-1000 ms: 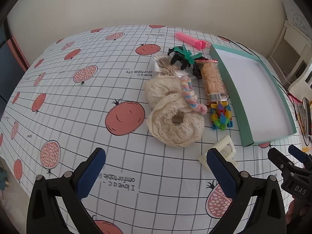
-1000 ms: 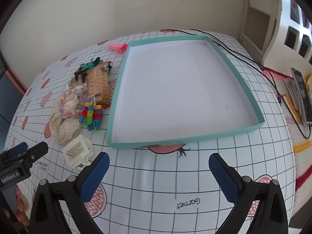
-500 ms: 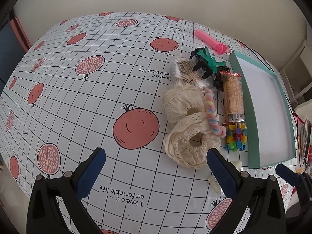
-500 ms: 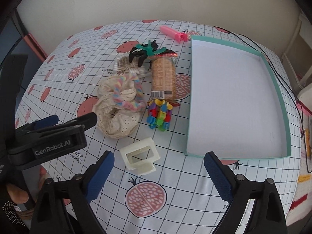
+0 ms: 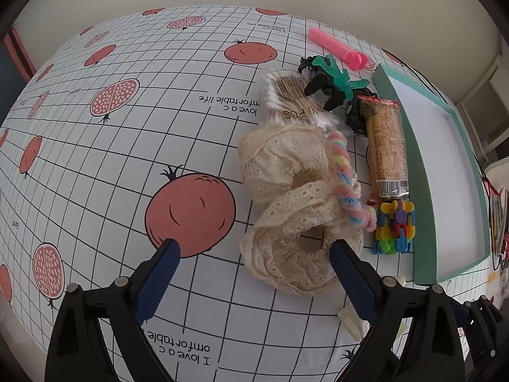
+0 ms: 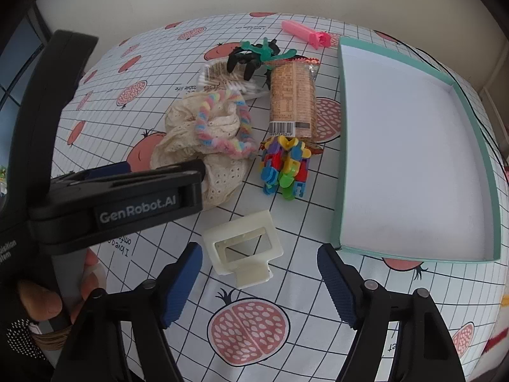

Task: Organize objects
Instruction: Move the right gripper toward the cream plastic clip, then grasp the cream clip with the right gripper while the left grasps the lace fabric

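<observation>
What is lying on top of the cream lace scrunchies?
A pastel twisted hair tie lies across the cream lace scrunchies. The left gripper hides part of them in the right wrist view; what they cover is hidden.

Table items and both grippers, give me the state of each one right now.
Left gripper: open, holding nothing.
Right gripper: open, holding nothing.
Teal tray: empty.
Cracker pack: sealed, lying flat.
Cotton swab bag: lying flat, under the black hair claw.
Cream scrunchies: overlapping.
</observation>
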{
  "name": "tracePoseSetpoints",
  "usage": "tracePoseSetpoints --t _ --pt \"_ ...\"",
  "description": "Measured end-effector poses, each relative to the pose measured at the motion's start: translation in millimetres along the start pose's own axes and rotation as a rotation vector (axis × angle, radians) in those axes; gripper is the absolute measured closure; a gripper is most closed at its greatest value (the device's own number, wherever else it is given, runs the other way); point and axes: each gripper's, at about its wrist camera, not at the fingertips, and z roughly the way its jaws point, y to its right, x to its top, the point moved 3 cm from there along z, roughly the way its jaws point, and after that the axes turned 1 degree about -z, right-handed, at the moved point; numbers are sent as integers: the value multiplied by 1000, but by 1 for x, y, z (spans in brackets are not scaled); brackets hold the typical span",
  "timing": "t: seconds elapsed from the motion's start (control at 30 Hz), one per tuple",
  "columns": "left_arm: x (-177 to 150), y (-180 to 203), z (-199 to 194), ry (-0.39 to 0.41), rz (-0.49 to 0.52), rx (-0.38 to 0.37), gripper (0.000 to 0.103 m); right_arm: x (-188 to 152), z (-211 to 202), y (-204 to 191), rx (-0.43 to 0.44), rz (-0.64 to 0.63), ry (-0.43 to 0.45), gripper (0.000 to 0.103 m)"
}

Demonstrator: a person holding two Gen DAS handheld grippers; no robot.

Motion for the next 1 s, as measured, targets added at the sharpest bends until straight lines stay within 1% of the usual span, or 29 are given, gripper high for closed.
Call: tracePoseSetpoints --t 0.2,0.23,0.27,0.33,0.4,0.47,0.5,0.53,0.57,0.6,0.67,0.73,0.83,0.87,1.0 --pt "-1 1 4 0 6 18 8 0 8 -1 -6 4 -14 28" --pt "-1 1 5 0 5 18 9 0 9 0 -7 4 -18 28" --pt "-1 2 5 -1 6 16 14 0 11 0 -7 5 -21 29" --pt "-2 3 7 -5 14 16 15 0 15 -1 -11 4 -31 30" --pt "-3 5 7 -3 32 35 17 0 19 -2 -14 -1 -40 33" --pt "-3 6 7 2 47 39 26 0 21 -3 -15 -3 -46 36" --pt "-3 7 6 6 50 41 27 -1 22 -3 -15 -2 -48 37" --pt "-3 7 5 7 52 43 30 0 23 -3 -15 -2 -50 38" --pt "-3 6 4 10 52 41 37 0 23 -3 -15 -2 -53 41" --pt "-3 6 3 14 53 38 40 -1 24 -3 -16 -3 -55 42" --pt "-2 7 0 23 61 29 59 -2 25 -4 -19 -6 -62 47" --pt "-3 8 -1 28 82 42 63 -3 24 -4 -23 -10 -62 47" --pt "-5 11 -3 34 112 56 73 -3 23 -4 -22 -6 -62 47" --pt "-6 10 -4 35 114 63 77 -3 23 -4 -23 -5 -62 48" --pt "-8 5 -5 36 88 69 84 -3 22 -3 -26 -5 -62 48"
